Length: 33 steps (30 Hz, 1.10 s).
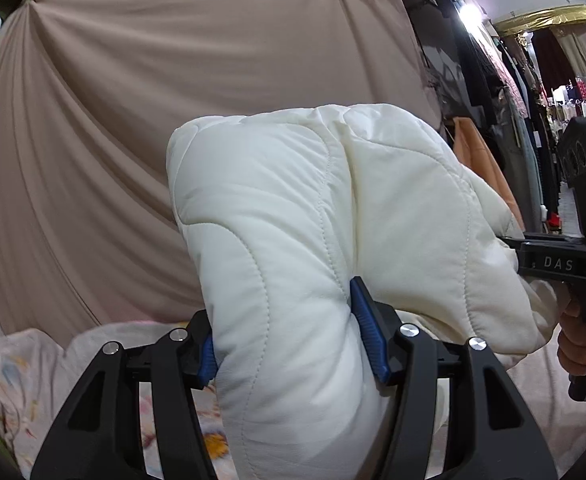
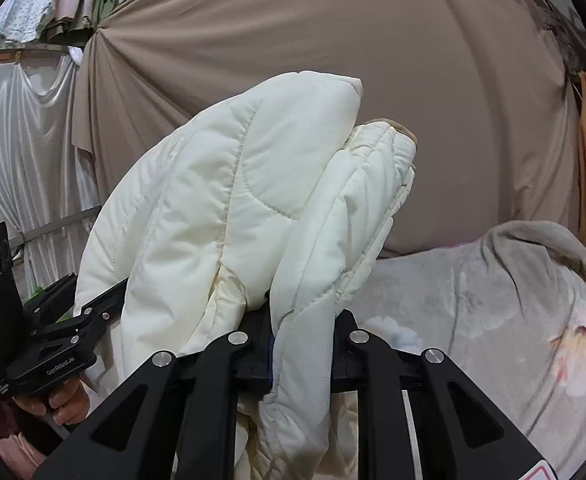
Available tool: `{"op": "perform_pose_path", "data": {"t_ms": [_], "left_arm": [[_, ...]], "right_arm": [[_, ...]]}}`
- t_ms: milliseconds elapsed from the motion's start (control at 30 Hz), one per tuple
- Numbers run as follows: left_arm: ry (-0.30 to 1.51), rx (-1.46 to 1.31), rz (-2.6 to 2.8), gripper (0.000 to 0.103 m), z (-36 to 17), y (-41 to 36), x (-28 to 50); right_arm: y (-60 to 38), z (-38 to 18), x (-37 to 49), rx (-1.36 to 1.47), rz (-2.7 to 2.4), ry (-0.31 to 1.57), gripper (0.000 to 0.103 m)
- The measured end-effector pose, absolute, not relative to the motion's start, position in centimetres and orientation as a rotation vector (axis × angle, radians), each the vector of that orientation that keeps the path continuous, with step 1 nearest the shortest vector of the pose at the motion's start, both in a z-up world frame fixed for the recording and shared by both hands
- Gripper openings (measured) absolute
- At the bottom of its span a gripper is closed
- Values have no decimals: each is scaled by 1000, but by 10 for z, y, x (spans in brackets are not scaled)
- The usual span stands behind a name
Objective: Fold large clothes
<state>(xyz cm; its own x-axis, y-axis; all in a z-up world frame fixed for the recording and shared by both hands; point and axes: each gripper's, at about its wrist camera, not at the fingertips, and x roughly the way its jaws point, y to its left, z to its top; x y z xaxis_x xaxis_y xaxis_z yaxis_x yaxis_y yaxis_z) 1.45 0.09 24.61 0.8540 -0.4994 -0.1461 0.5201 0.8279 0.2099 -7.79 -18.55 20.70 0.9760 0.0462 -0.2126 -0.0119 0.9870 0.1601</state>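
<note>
The cream quilted jacket (image 1: 317,240) is puffy and matte, its padding divided by curved stitched seams into soft rounded panels; it is held up in the air, in front of a taut beige backdrop cloth (image 1: 153,120) whose pleats fan out from a gathered corner at upper left. The left gripper (image 1: 289,344) is clamped on a thick roll of the jacket, its ribbed blue pads (image 1: 369,340) pressing into the padding from both sides so the fabric bulges above and below the pinch. The right gripper (image 2: 301,344) is likewise closed on a narrower folded edge of the jacket (image 2: 245,200), where fine parallel quilting and a tan-lined rim show near the top; its pads are mostly hidden by the cloth. In the left wrist view the right gripper (image 1: 549,264) appears at the right edge, level and side-on, with the person's right hand (image 1: 581,344) wrapped round its handle; in the right wrist view the left gripper (image 2: 73,320) sits at lower left, tilted, with the left hand (image 2: 65,400) gripping beneath. Below the jacket lies a fleecy floral blanket (image 2: 493,320), grey-pink and rumpled, heaped into a mound at the right; hanging clothes (image 1: 525,80) crowd the far right, and a white satin curtain (image 2: 25,140) hangs at the left.
</note>
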Motion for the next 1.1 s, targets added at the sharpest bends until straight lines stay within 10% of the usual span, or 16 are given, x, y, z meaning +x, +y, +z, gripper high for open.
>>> {"op": "perform_pose_path", "data": {"t_ms": [567, 933, 1100], "left_arm": [[71, 114, -500, 55, 238, 88, 93], [492, 196, -314, 73, 64, 93, 218], [498, 149, -325, 83, 91, 122, 177]], "right_arm": [[-123, 209, 31, 104, 168, 232, 17], [-197, -7, 155, 398, 82, 709, 35], [-201, 25, 109, 344, 45, 575, 45]]}}
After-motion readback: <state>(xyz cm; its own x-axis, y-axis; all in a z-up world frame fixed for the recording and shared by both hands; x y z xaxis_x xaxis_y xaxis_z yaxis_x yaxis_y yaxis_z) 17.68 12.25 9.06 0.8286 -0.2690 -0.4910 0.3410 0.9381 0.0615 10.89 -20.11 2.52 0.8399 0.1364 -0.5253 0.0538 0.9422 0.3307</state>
